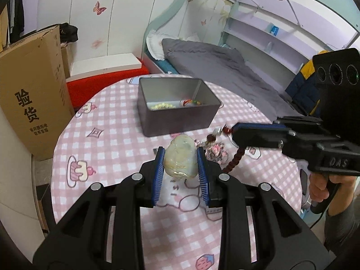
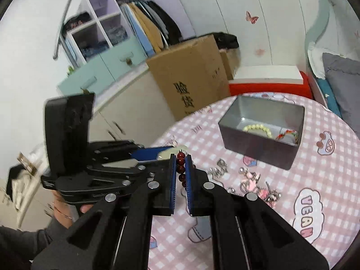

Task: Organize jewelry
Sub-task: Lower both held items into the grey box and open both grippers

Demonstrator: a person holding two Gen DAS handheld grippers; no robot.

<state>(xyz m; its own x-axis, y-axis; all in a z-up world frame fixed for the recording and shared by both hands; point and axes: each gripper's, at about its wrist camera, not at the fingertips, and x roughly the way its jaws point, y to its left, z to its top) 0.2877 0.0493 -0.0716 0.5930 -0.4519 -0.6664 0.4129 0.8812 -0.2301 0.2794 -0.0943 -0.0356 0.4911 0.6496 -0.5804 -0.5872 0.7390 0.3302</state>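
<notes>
1. The round worktop point(image 1: 117, 139) wears a pink-and-white checked cloth printed with cartoon cupcakes, a strawberry and clouds.
2. A grey rectangular tin point(image 1: 177, 110) stands open on the cloth, towards the far side of the worktop; it serves as landmark here.
3. Inside the tin lie a pale bead bracelet point(image 2: 258, 128) and, just beside it, a small red-and-multicoloured trinket point(image 2: 286, 134).
4. On the near side of the tin, the left claw point(image 1: 180, 155) is clamped on a pale green jade-like carved stone point(image 1: 178, 157), its blue pads pressed to both flanks.
5. Also near-side of the tin, the right claw point(image 2: 180, 166) is pinched together on a strand of dark red beads point(image 2: 181, 168); in the left wrist view the strand hangs down from it towards the cloth.
6. More jewelry point(image 2: 249, 180), silvery chains and pinkish pieces, lies loose on the cloth between the tin and the right claw.
7. A person's hand point(image 1: 324, 186) grips the right tool's handle.
8. Beyond the tin stands a bed point(image 1: 216, 67) with a grey quilt and a white pillow; wall shelves run above it.
9. Left of the tin, off the worktop, stands a tall cardboard box point(image 1: 33, 94) printed with Chinese characters, with a red-and-white block point(image 1: 105, 72) between it and the bed.
10. White wardrobe doors behind carry butterfly stickers point(image 1: 99, 7).
</notes>
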